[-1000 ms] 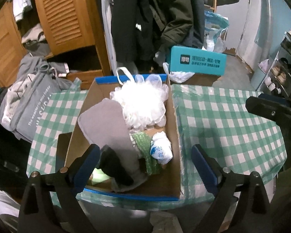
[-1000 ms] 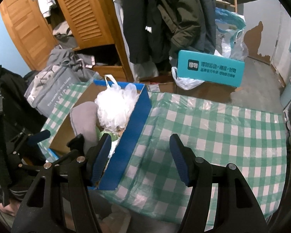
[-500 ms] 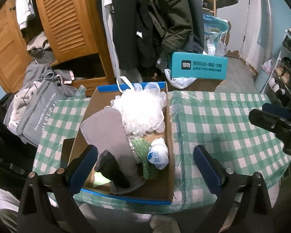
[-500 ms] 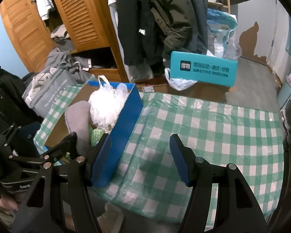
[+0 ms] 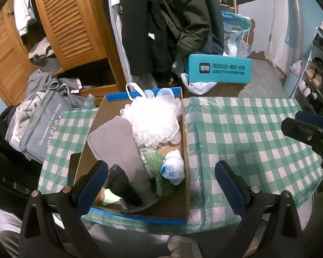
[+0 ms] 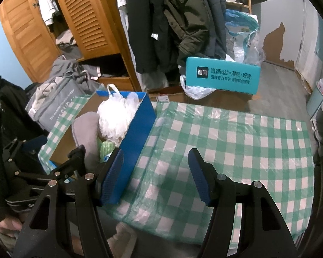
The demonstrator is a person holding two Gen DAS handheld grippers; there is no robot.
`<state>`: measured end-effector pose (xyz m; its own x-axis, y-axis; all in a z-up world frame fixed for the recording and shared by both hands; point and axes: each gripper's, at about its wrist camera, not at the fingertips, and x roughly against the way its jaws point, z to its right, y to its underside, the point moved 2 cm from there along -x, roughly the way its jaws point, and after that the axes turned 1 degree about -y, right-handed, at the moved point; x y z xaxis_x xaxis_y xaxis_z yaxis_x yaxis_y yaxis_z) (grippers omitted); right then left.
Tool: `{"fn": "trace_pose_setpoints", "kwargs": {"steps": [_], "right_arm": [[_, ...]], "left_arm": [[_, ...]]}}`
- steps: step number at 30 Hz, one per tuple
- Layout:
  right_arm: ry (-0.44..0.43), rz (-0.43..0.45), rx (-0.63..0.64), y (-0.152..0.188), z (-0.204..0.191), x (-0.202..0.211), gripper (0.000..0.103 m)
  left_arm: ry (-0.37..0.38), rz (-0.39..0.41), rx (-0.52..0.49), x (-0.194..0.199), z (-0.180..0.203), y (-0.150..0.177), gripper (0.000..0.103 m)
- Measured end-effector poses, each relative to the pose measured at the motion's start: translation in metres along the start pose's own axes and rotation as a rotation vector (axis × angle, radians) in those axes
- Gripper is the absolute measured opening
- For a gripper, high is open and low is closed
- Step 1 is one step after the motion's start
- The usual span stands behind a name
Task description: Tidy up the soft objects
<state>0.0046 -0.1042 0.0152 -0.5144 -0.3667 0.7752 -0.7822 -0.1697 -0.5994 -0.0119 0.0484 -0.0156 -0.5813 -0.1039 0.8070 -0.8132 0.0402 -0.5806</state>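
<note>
Green-checked cloth is left bare beside the blue-edged box, where the soft objects are gathered, seemingly all; the left gripper and right gripper are held spread, empty.

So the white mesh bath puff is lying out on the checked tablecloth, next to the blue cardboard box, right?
Not quite. The white mesh bath puff lies inside the blue cardboard box, at its far end, not out on the checked tablecloth. The left wrist view shows it.
</note>
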Motion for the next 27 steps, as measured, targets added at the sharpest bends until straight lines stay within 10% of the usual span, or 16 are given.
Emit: {"fn": "trace_pose_setpoints", "kwargs": {"steps": [27], "right_arm": [[-0.007,0.001,-0.012,0.0043,0.0045,0.0034,0.062]], "left_arm": [[-0.005,-0.001,-0.002,-0.0002,0.0005,0.0004,0.100]]}}
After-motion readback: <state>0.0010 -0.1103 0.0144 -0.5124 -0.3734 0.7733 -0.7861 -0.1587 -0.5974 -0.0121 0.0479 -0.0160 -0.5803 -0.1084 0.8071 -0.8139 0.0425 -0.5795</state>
